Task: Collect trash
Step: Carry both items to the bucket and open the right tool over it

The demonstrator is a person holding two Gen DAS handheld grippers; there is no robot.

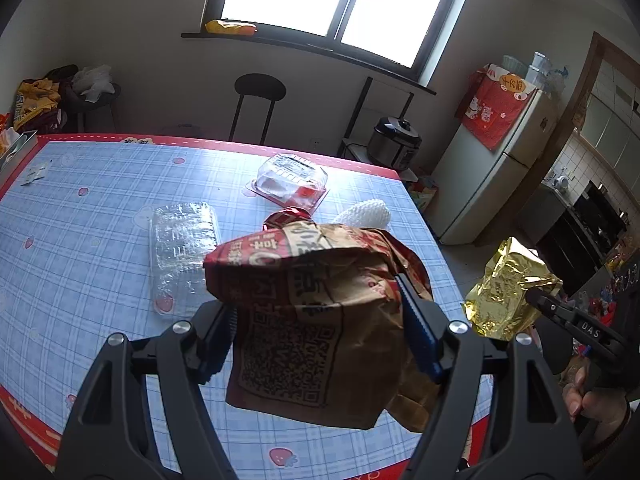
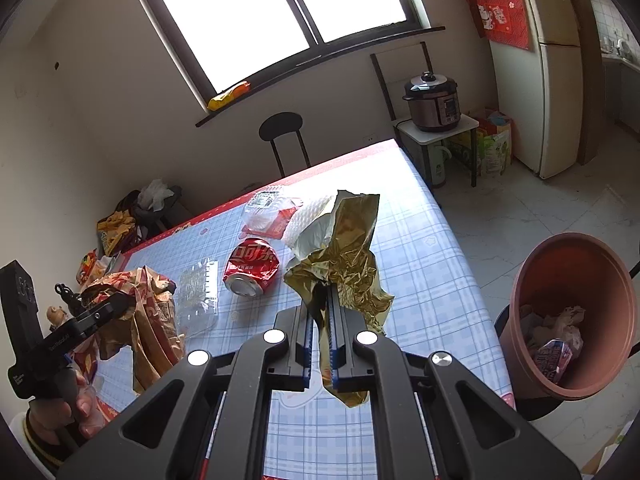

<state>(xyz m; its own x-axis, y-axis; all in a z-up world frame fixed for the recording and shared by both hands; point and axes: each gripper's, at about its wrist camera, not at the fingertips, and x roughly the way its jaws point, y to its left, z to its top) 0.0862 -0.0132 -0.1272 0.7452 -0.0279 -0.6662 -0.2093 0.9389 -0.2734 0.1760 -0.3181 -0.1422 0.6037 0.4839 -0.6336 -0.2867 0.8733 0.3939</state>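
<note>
Brown kraft paper bag, printed red with Chinese characters and a QR code on its face: clamped across its width by the left claw, blue pads pressing either side, bag lifted clear of the counter.

Gold foil wrapper, crumpled, silver inside, its print too creased to read: pinched in the fully clenched right claw, held above the counter; in the left wrist view it sits at 3 o'clock of the paper bag. The right tool's side carries white lettering "DAS".

Red cola can, crushed, white Chinese script on the side, lying on the counter at 9 o'clock of the foil, open top toward the camera.

Clear plastic tray, empty, flat on the counter at 9 o'clock of the paper bag.

Clear clamshell box with a white printed label on its lid, text too small to read, red base; at 12 o'clock of the can.

White foam net sleeve, just beside the clamshell.

Terracotta-coloured bin on the floor at 3 o'clock of the counter, holding crumpled wrappers, one with purple print, unreadable.

Counter cover: blue plaid cloth with strawberry motifs, red border.

Background: refrigerator draped with a red cloth bearing a lucky-cat design; pressure cooker on a small stand; black chair.
</note>
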